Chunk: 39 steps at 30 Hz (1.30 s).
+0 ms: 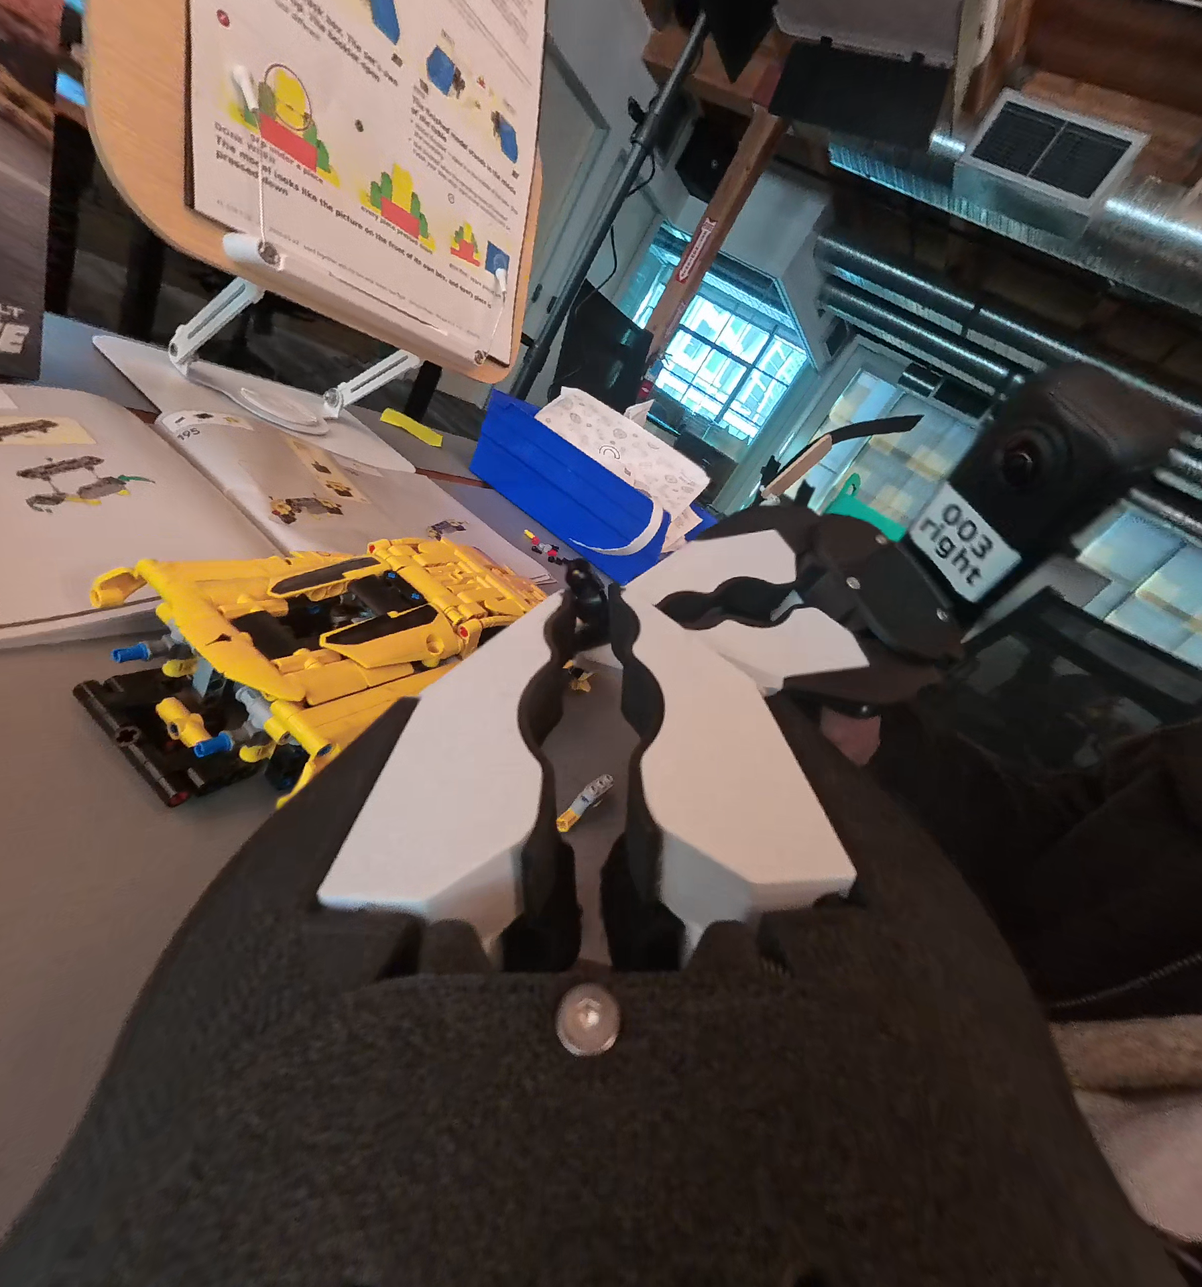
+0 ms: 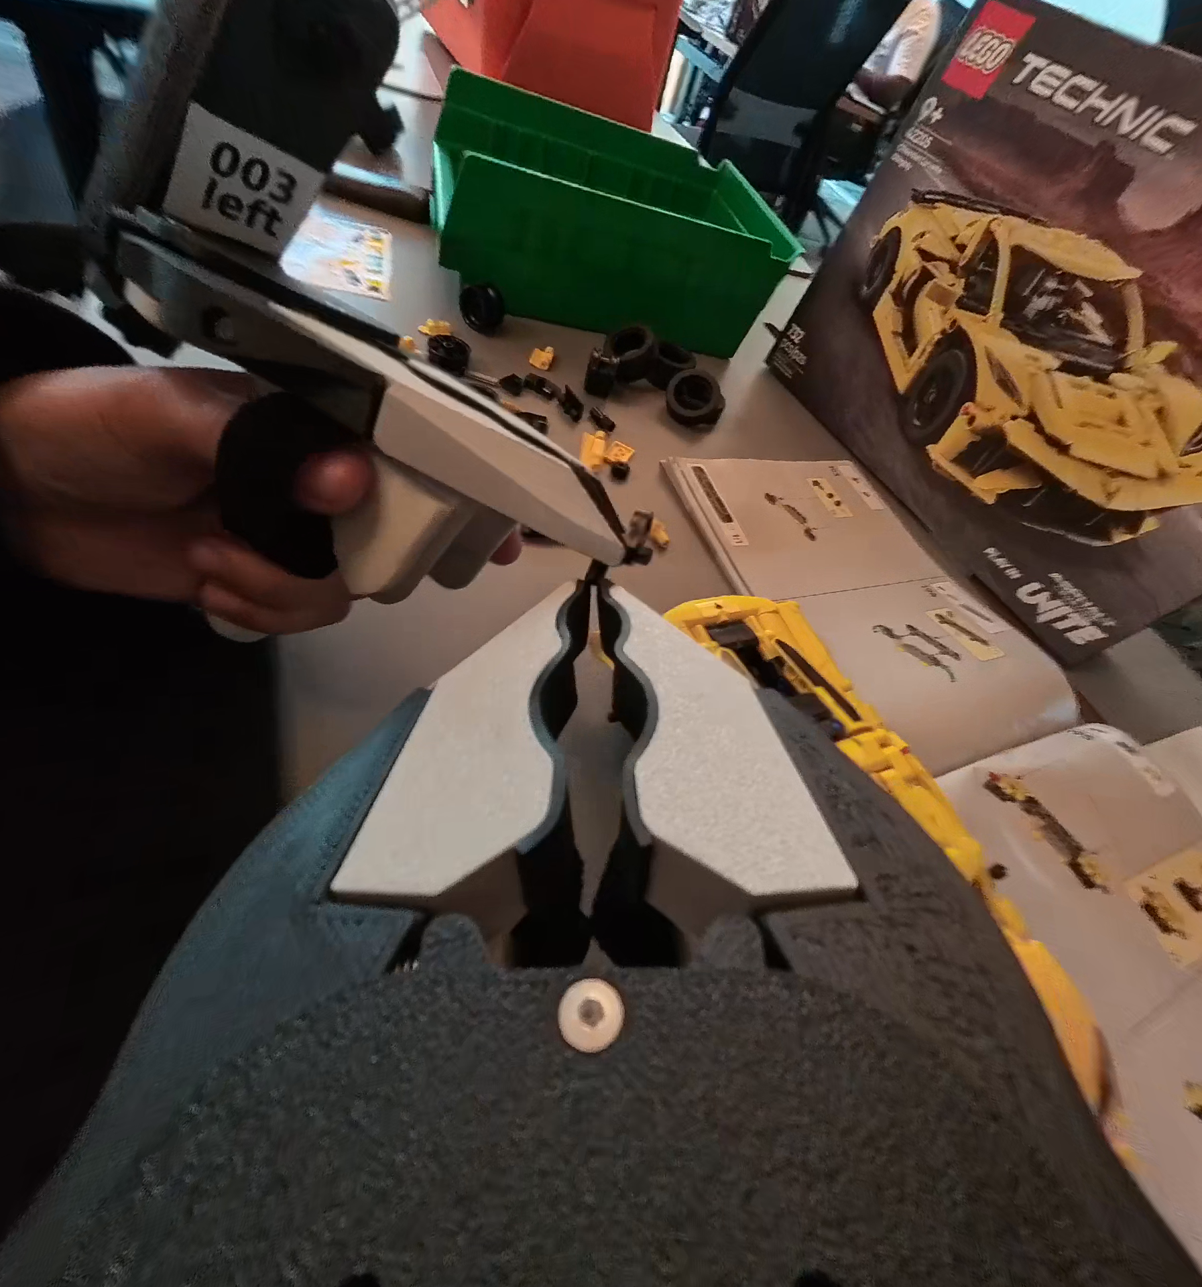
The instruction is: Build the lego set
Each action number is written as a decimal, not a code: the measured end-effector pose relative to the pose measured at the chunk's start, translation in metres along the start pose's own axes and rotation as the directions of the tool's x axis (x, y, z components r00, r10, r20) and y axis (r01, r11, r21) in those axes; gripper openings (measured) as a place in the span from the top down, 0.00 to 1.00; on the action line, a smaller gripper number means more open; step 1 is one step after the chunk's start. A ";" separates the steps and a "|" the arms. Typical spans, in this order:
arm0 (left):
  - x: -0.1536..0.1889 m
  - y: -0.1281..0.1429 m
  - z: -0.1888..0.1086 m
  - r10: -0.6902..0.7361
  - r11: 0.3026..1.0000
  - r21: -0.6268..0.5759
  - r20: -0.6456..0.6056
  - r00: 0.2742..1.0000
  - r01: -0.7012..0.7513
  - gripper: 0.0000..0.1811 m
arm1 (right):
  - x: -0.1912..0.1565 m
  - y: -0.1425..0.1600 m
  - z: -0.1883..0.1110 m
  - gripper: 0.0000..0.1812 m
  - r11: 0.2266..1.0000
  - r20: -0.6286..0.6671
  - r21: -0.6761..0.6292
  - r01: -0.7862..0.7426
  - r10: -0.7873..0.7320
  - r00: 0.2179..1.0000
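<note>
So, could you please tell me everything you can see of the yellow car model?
The partly built yellow plastic brick car lies on the grey table, its far edge over the open instruction booklet. Black panels fill its middle; blue pins and grey axles stick out on its near side, above a black beam frame. Neither gripper touches it. No wheels fitted.

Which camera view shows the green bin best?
The right wrist view: the green bin stands whole on the table behind the loose tyres. The left wrist view does not show it; only a blue bin is visible there.
</note>
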<state>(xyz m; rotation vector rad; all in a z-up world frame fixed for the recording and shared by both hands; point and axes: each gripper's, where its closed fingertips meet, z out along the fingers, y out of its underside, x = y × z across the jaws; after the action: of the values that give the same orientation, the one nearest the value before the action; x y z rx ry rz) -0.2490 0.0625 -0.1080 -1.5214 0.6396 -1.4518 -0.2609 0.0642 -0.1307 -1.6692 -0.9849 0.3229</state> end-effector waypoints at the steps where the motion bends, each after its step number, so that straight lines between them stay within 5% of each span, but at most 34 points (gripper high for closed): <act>1: 0.002 0.000 -0.001 0.024 1.000 -0.003 -0.008 1.000 -0.024 0.95 | -0.001 0.001 -0.003 1.00 0.999 0.039 0.000 -0.038 0.038 0.999; 4: 0.005 0.002 -0.005 0.112 0.993 -0.039 -0.020 0.994 -0.112 0.95 | 0.005 0.011 -0.022 0.89 0.971 0.171 -0.040 -0.237 0.241 0.955; 6: 0.004 0.006 -0.006 0.175 0.981 -0.081 -0.008 0.984 -0.175 0.95 | 0.002 0.037 -0.040 0.83 0.932 0.257 -0.177 -0.315 0.353 0.900; 9: 0.013 0.018 -0.002 0.190 0.972 -0.129 -0.059 0.980 -0.196 0.95 | -0.001 0.090 -0.080 0.86 0.905 0.233 -0.351 -0.240 0.333 0.914; 15: 0.012 0.033 0.004 0.205 0.955 -0.203 -0.066 0.976 -0.215 0.95 | -0.012 0.152 -0.131 0.89 0.828 0.074 -0.525 -0.198 0.276 0.958; 29: 0.011 0.035 0.004 0.173 0.959 -0.217 -0.069 0.983 -0.184 0.95 | -0.015 0.160 -0.136 0.93 0.834 0.044 -0.508 -0.217 0.276 0.960; 39: 0.010 0.035 0.004 0.165 0.961 -0.216 -0.065 0.984 -0.176 0.95 | -0.023 0.164 -0.135 0.95 0.853 0.252 -0.519 -0.053 0.212 0.944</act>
<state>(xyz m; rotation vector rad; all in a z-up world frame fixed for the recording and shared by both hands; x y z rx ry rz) -0.2360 0.0394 -0.1331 -1.5615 0.9633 -1.3217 -0.1143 -0.0494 -0.2374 -2.2243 -1.2593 0.4489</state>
